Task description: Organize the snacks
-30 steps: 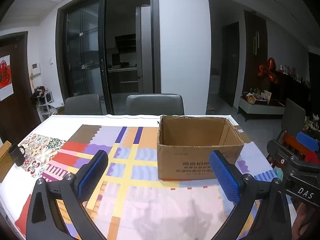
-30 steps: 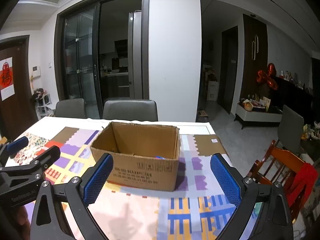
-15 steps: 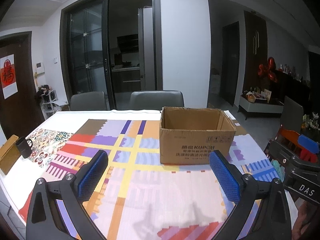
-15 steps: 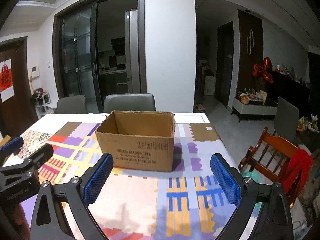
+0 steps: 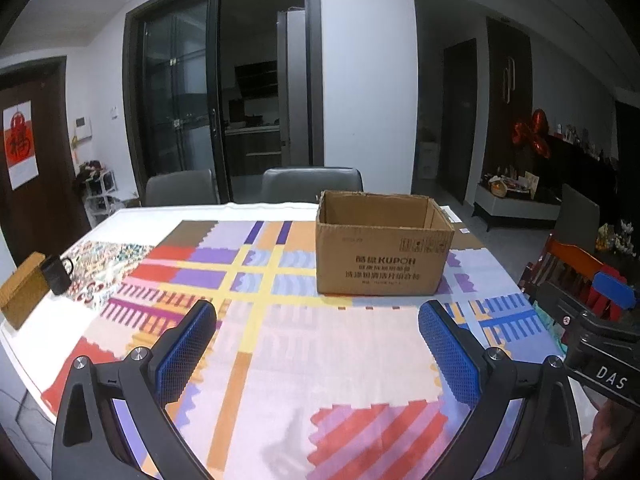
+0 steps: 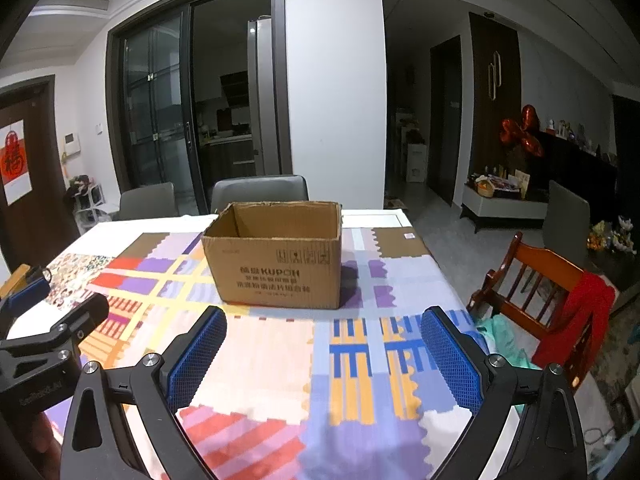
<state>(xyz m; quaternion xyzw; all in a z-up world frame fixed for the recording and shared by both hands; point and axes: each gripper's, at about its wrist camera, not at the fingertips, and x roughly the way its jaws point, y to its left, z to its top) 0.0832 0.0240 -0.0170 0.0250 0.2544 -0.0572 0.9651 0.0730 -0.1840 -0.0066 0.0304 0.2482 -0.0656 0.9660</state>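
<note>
An open brown cardboard box [image 5: 384, 256] [image 6: 276, 264] stands on the table's patterned cloth [image 5: 280, 344] [image 6: 280, 360], toward the far right side. Its inside is hidden from this low angle, and no snacks show on the cloth. My left gripper [image 5: 318, 350] is open with nothing between its blue pads, well short of the box. My right gripper [image 6: 324, 354] is also open and holds nothing, likewise back from the box. Each gripper appears at the edge of the other's view.
A black mug [image 5: 56, 274] and a woven box [image 5: 22, 290] sit at the table's left edge. Grey chairs [image 5: 312, 184] stand behind the table. A wooden chair with a red cloth [image 6: 560, 300] is at the right.
Both grippers have pulled back and away from the box, which now looks smaller and farther. More of the near cloth is in view. Both stay open.
</note>
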